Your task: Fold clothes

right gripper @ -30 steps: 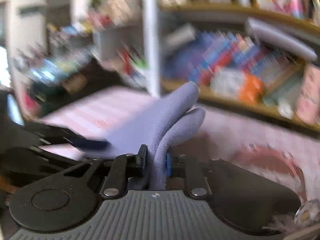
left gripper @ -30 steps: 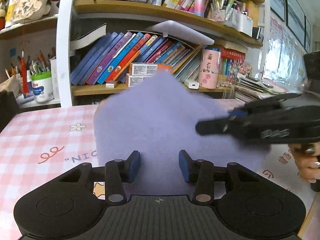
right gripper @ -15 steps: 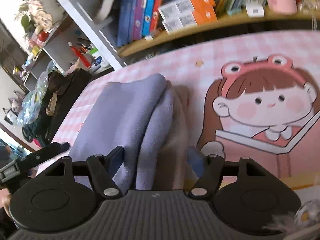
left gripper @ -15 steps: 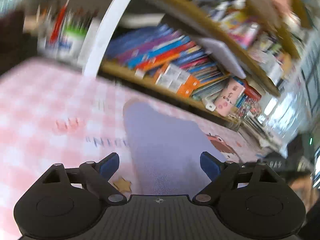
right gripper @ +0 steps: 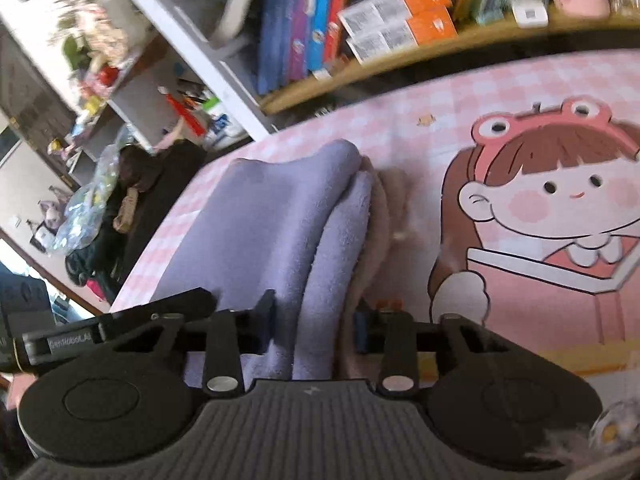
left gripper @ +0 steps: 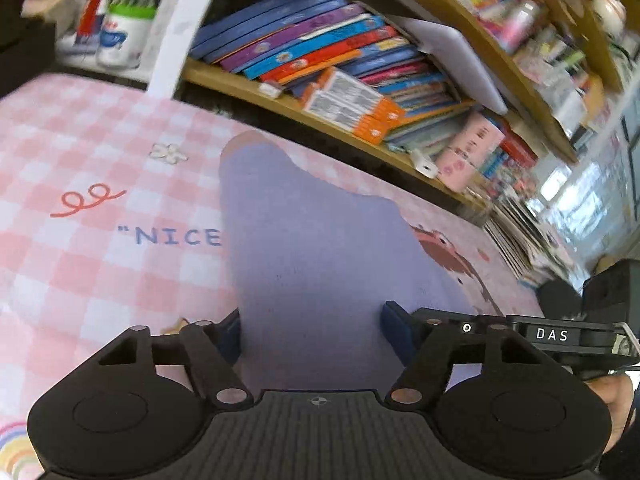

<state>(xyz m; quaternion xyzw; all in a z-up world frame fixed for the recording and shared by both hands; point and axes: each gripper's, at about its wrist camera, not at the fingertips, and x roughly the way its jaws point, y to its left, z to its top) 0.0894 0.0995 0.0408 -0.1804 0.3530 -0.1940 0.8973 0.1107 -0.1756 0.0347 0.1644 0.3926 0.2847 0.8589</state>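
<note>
You have one soft purple cloth [left gripper: 320, 248] lying on the counter [left gripper: 80, 264], which wears a pink checked cover with a cartoon girl [right gripper: 560, 200] on it. The cloth is already folded over: from the right wrist view you can see two thick purple layers stacked, with a pale pinkish edge peeking out beside them on the right. I cannot tell if that pale edge is part of the same cloth or a second one.

Your left gripper [left gripper: 312, 332] sits low at the near end of the cloth. Its jaws are spread wide, one on each side of the cloth, and they hold nothing. Your right gripper [right gripper: 316, 324] is at the folded edge. Its jaws are also apart, with the layers lying loose between them and not squeezed.

It looks like you are between folds: one fold is laid down and both grippers have let go. For the next move, you would likely pick a fresh edge or corner, pinch it with both grippers, and bring it over evenly so the layers do not slide apart. Or you could press the fold flat first.

Count: one purple cloth, two grippers, one cartoon girl. Behind the counter stands a bookshelf [left gripper: 360, 60] with many books, too many to count.
</note>
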